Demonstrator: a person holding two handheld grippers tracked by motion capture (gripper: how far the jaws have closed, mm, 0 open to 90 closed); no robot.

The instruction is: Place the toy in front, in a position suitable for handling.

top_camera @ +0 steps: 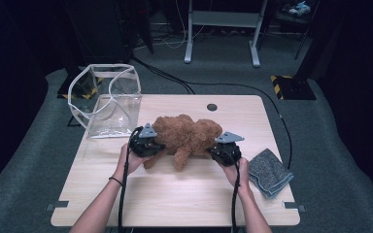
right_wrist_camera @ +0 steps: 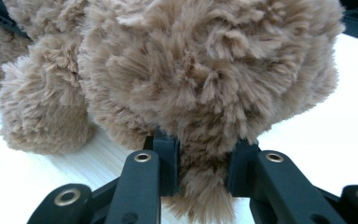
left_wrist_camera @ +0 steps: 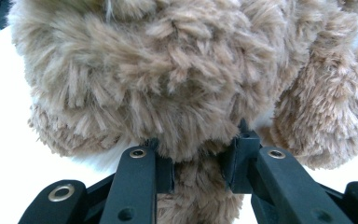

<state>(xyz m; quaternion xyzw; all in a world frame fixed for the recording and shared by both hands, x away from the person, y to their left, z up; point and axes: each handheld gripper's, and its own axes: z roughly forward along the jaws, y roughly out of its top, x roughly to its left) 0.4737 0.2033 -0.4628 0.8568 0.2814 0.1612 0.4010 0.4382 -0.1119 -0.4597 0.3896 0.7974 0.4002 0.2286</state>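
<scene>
At mid-table (top_camera: 126, 194), your left claw (top_camera: 151, 145) and right claw (top_camera: 218, 151) each pinch fur at opposite ends of the brown plush toy (top_camera: 187, 135), its long axis running between them, the clear bag (top_camera: 108, 99) lying beyond the left claw

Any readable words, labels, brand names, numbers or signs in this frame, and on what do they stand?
None can be read.
Plush toy, clear bag, grey cloth and table: no text or label visible.
Yellow-and-black hazard stripes on the floor block behind the table: a marking, no words.
Left gripper and right gripper: no lettering visible.
</scene>
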